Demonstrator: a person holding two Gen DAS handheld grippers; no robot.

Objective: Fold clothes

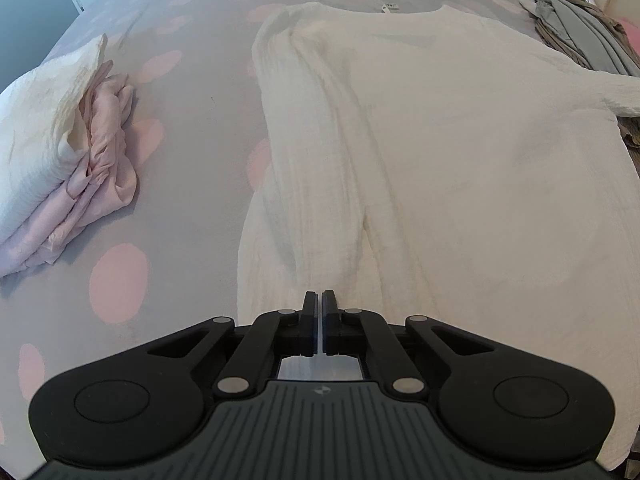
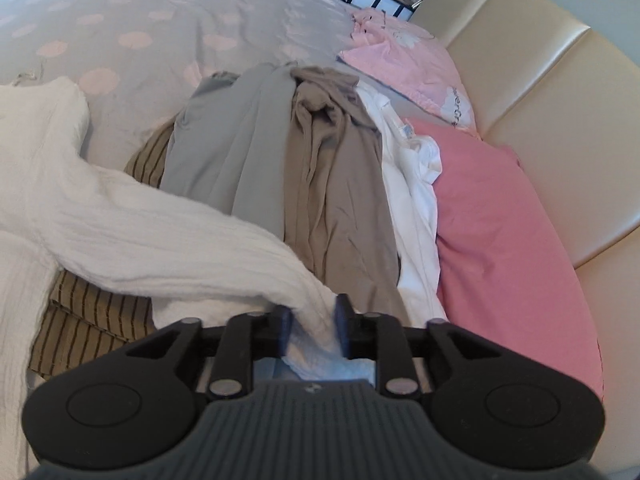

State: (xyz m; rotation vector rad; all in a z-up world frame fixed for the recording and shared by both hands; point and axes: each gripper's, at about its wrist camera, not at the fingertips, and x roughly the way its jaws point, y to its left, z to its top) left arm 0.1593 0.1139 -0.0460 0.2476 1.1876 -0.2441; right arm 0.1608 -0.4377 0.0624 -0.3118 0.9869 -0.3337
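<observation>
A white textured long-sleeved top [image 1: 460, 152] lies flat on the bed, its left sleeve folded down over the body. My left gripper [image 1: 322, 300] is shut, its tips down at the top's near edge; I cannot make out any cloth pinched between them. The top's other sleeve [image 2: 168, 232] stretches across a pile of clothes to my right gripper [image 2: 314, 316]. The sleeve's end is bunched between the right gripper's fingers [image 2: 343, 320] and touches both pads.
The grey bedspread [image 1: 192, 128] has pink dots. A folded stack of white and pale pink clothes [image 1: 68, 152] sits at the left. Grey, taupe, striped and white garments [image 2: 320, 176] are piled at the right, beside pink pillows [image 2: 500, 240] and a cream headboard [image 2: 560, 100].
</observation>
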